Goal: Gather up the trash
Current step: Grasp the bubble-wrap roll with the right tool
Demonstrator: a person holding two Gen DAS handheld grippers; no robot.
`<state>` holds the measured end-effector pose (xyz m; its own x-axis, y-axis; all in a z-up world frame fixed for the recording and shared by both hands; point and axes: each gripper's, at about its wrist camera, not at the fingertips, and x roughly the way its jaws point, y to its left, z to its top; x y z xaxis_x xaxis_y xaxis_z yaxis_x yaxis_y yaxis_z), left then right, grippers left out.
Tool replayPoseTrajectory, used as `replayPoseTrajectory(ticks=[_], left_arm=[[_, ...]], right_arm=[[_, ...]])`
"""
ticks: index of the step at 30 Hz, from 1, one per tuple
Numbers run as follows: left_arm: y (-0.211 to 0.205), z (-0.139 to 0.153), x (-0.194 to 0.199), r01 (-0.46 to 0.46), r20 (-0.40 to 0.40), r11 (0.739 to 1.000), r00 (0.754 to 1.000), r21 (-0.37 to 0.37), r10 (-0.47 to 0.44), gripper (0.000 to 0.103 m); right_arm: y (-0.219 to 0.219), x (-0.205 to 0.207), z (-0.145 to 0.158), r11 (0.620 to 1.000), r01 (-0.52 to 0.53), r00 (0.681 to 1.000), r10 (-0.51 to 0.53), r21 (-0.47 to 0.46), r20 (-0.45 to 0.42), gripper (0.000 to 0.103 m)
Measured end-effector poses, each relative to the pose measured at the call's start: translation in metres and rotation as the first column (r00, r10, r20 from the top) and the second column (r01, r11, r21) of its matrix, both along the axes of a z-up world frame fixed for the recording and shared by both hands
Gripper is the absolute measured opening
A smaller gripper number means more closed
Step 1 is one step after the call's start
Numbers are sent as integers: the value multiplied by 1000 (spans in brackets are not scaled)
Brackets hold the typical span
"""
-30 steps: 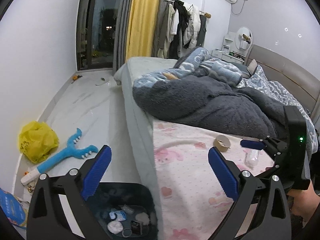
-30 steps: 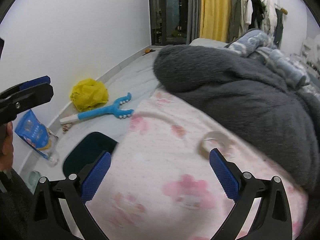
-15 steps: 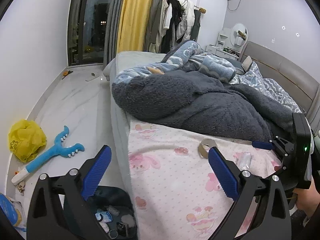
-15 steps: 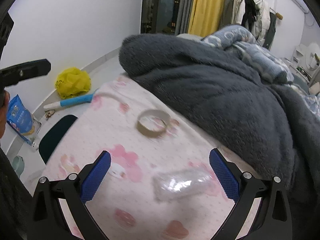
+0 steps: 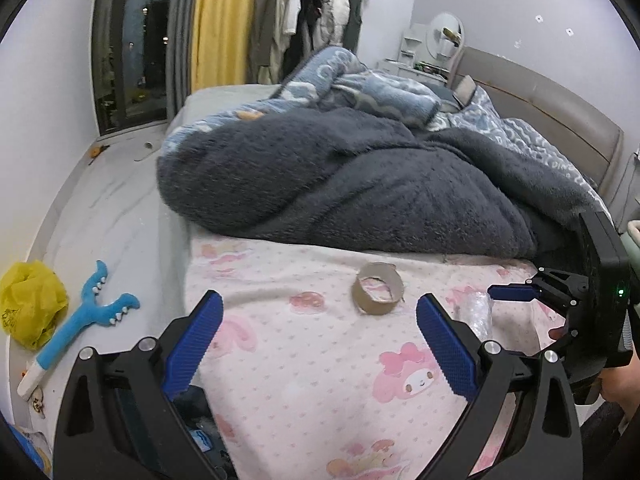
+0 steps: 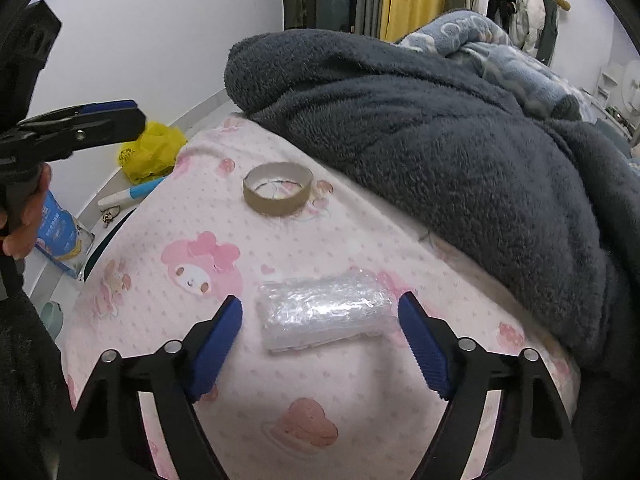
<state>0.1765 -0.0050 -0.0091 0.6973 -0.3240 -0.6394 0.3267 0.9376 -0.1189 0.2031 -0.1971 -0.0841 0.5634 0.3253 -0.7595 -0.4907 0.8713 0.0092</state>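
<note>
**A:** Start with the left wrist view. What is the left gripper point(image 5: 316, 320) doing?

**B:** Its blue pads are spread wide with nothing between them, hanging over the pink cartoon-print sheet point(image 5: 320, 380) at the edge of the bed. Beyond it lies an empty cardboard tape core point(image 5: 378, 294) on the sheet, apart from both fingers. To the right, the right gripper point(image 5: 516, 293) reaches in sideways, and just beside its blue tip lies a crumpled clear plastic wrapper point(image 5: 476, 312). A dark grey fleece blanket point(image 5: 360, 184) is heaped behind them. On the floor to the left are a yellow plastic bag point(image 5: 30, 304) and a blue toy point(image 5: 86, 316). Under the left finger a dark bin point(image 5: 196, 412) with bits inside shows only in part.

**A:** And the right wrist view?

**B:** The right gripper point(image 6: 320, 320) straddles the clear plastic wrapper point(image 6: 326, 312), which lies flat on the sheet point(image 6: 180, 320). The jaws are closing, yet a gap shows on each side, so the pads do not press on it. The cardboard tape core point(image 6: 278, 190) stands farther up the sheet, well apart from the wrapper and near the blanket point(image 6: 440, 140). At the upper left the left gripper point(image 6: 100, 120) shows side-on, a hand point(image 6: 26, 216) on its handle; from here I cannot tell its spread. Past it on the floor lie the yellow bag point(image 6: 150, 152) and a blue packet point(image 6: 60, 236).
</note>
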Motion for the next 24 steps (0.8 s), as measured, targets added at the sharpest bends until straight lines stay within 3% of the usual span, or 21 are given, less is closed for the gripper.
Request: replayPoseTrajectory(ticks=[3,11,24], left_arm=[[-14,-5,4,13,7,999,1000,44,-13,99],[-32,-18,14,51,-37,999,998,2,-51,98],[-68,-40,36,59,-60,997,997,46,-57,96]], right_arm=[[-3,1,-3,1000,4,1000,-4,-1,-6,70],[-11,4,-6,1000,1,1000,-1,22,-11,64],[-60,-2,14,987,66,998,-67,145,4,64]])
